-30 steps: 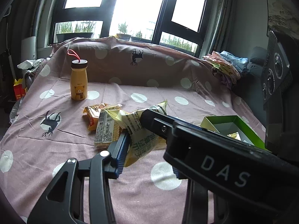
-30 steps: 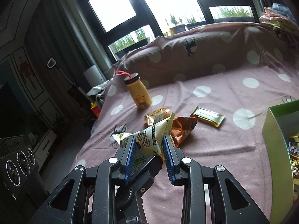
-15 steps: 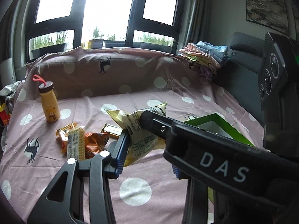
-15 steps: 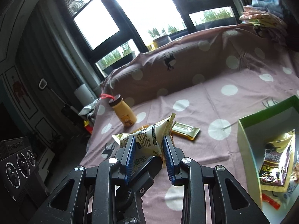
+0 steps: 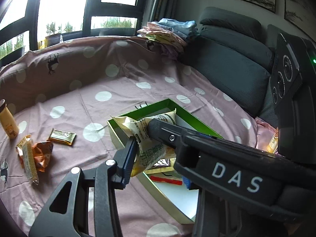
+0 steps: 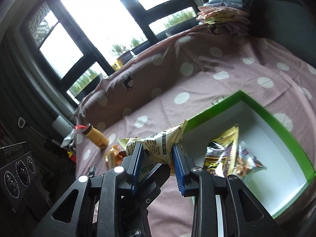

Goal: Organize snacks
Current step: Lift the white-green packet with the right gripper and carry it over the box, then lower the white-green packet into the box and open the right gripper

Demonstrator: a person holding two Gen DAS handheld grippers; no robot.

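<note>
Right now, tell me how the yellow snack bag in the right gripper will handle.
Probably floppy: the snack bag creases where the right gripper pinches it. Likely light: its puffy ends stick out without sagging. Film may slip.

We read "DAS" in white capitals on the black gripper body [image 5: 235,174] that crosses the left wrist view, just right of the jaws; the yellow snack packet [image 6: 158,148] held between the jaws carries dense dark print, too small for us to make out; print on the other wrappers is likewise unreadable.
</note>
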